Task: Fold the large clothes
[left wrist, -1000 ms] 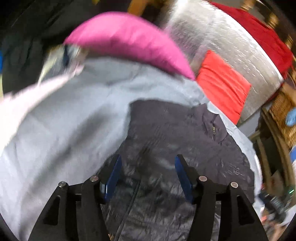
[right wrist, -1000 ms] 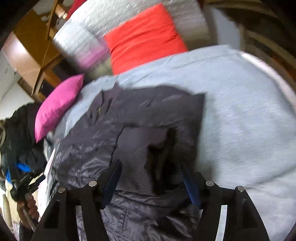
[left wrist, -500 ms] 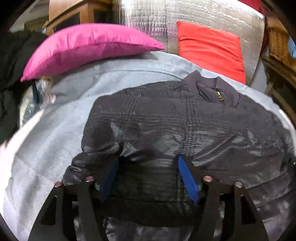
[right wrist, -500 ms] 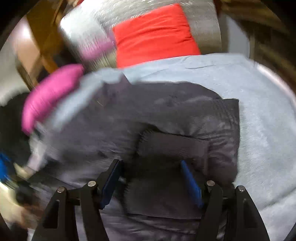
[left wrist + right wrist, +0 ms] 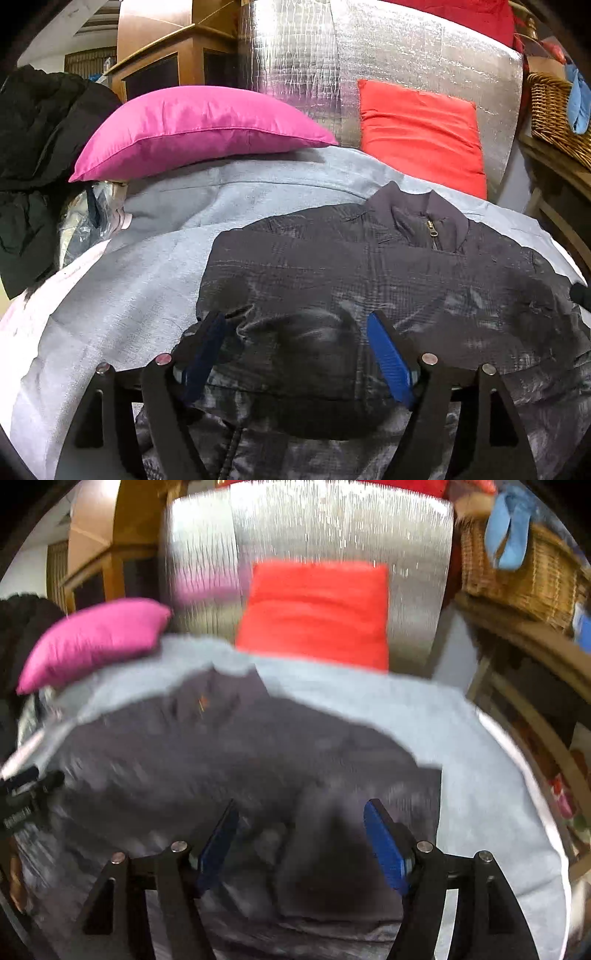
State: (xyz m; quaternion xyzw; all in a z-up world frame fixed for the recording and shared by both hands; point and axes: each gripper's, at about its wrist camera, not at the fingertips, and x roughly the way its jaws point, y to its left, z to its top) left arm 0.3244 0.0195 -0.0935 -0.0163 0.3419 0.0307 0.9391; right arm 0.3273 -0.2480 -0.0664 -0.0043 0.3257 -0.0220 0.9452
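A dark grey quilted jacket (image 5: 369,280) lies front-up on a light grey bed cover (image 5: 122,306), its zipped collar (image 5: 428,221) at the far end. Both sleeves are folded in over the body. My left gripper (image 5: 295,325) is open, its blue pads just above the folded left sleeve. My right gripper (image 5: 299,812) is open over the folded right sleeve and cuff (image 5: 332,849); that view is motion-blurred. The jacket (image 5: 221,760) fills the lower middle there, and the left gripper's black body (image 5: 26,794) shows at the left edge.
A pink pillow (image 5: 195,125) and a red pillow (image 5: 421,133) lean on a silver foil headboard (image 5: 369,55). Dark clothing (image 5: 33,158) is piled at the left. A wicker basket (image 5: 517,576) on a wooden shelf stands at the right.
Both grippers have pulled back from the jacket and swung to face the headboard. Both sleeves now lie folded over the body. The right view is still moving.
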